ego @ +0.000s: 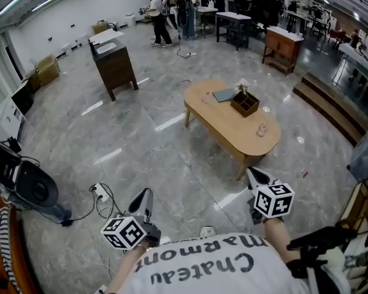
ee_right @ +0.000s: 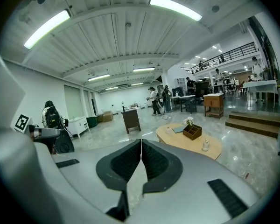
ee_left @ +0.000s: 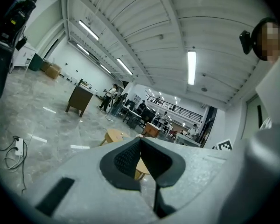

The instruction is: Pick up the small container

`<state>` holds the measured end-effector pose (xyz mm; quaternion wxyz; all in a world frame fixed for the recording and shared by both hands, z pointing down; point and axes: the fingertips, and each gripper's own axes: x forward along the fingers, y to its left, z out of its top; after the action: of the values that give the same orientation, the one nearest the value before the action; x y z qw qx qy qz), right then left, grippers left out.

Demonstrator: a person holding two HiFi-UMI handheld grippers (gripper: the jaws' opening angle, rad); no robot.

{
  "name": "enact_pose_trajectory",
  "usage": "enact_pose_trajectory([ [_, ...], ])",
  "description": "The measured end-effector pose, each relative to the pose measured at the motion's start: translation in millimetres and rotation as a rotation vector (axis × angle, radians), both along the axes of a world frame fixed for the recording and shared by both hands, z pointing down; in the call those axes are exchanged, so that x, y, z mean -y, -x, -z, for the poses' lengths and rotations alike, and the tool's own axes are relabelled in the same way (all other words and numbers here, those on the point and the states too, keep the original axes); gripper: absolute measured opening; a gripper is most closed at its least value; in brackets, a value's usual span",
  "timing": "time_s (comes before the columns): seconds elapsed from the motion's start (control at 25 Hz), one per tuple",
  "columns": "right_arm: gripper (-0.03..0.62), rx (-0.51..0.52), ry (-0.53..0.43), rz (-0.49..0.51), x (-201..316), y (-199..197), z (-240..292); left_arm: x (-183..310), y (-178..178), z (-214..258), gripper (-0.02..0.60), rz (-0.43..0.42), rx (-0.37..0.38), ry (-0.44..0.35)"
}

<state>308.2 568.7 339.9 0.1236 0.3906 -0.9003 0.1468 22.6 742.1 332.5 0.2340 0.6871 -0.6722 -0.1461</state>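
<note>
A small clear container [ego: 262, 129] stands near the right end of an oval wooden table [ego: 227, 130], a few steps ahead of me. It also shows in the right gripper view as a tiny jar [ee_right: 206, 145] on the table [ee_right: 186, 145]. My left gripper [ego: 148, 194] and right gripper [ego: 253, 173] hang low in front of my body, far short of the table. In both gripper views the left gripper [ee_left: 140, 139] and the right gripper [ee_right: 141, 141] have their jaws pressed together with nothing between them.
The table also carries a wooden box with flowers [ego: 245, 103], a grey-blue book [ego: 224, 95] and a small glass [ego: 207, 98]. A dark cabinet [ego: 113, 60] stands at the back left. A power strip with cable [ego: 100, 193] lies on the floor. People [ego: 156, 14] stand far back.
</note>
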Motion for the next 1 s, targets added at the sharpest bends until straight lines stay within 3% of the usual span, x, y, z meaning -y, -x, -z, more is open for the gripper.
enact_pose_trajectory([
  [0.24, 0.014, 0.016, 0.013, -0.028, 68.0, 2.4, 12.5, 69.3, 23.0, 27.9, 0.015, 0.054, 0.019, -0.05],
  [0.48, 0.014, 0.042, 0.02, -0.054, 117.4, -9.2, 5.6, 123.8, 13.3, 22.7, 0.015, 0.022, 0.013, -0.079],
  [1.0, 0.014, 0.039, 0.045, -0.09, 178.7, -9.6, -14.4, 194.2, 21.5, 2.9, 0.015, 0.004, -0.014, -0.051],
])
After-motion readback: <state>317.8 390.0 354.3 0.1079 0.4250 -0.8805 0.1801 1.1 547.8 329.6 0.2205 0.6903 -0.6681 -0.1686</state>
